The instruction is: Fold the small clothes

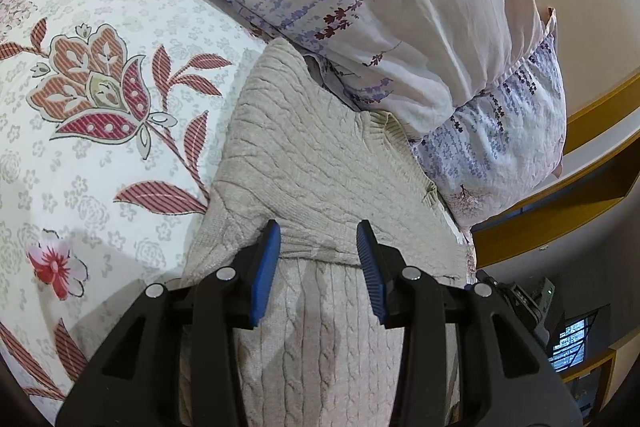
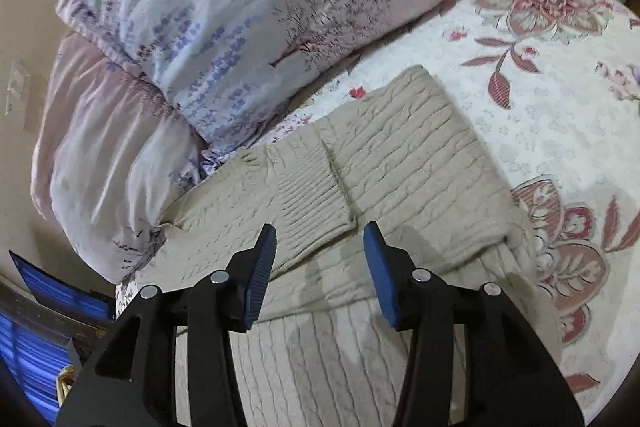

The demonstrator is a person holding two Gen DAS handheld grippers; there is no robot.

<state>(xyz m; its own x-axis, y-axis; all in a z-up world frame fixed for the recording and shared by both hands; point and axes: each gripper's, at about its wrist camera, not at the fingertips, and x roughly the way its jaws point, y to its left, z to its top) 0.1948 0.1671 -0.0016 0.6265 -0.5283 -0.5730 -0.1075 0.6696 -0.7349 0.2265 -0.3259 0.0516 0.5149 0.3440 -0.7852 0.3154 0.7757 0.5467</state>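
— Looking through the left wrist view, we are seeing the beige knit sweater (image 1: 312, 163) running from bottom centre toward the upper middle, just past the left gripper (image 1: 319, 239), whose jaws are standing apart, gripping nothing.

— In the right wrist view, we are finding the same sweater (image 2: 400, 163) slanting up-right beyond the right gripper (image 2: 320, 239), also parted and empty, its folded sleeve lying dead ahead.

My left claw (image 1: 319, 231) is matte black plastic: two angular arms with triangular cut-outs, each pinned by round silver rivets. Its fingers (image 1: 267, 269) carry blue pads with fine ribbing on their inner faces. My right claw (image 2: 320, 233) is built the same, black frame, silver rivets, ribbed blue pads (image 2: 379, 273).
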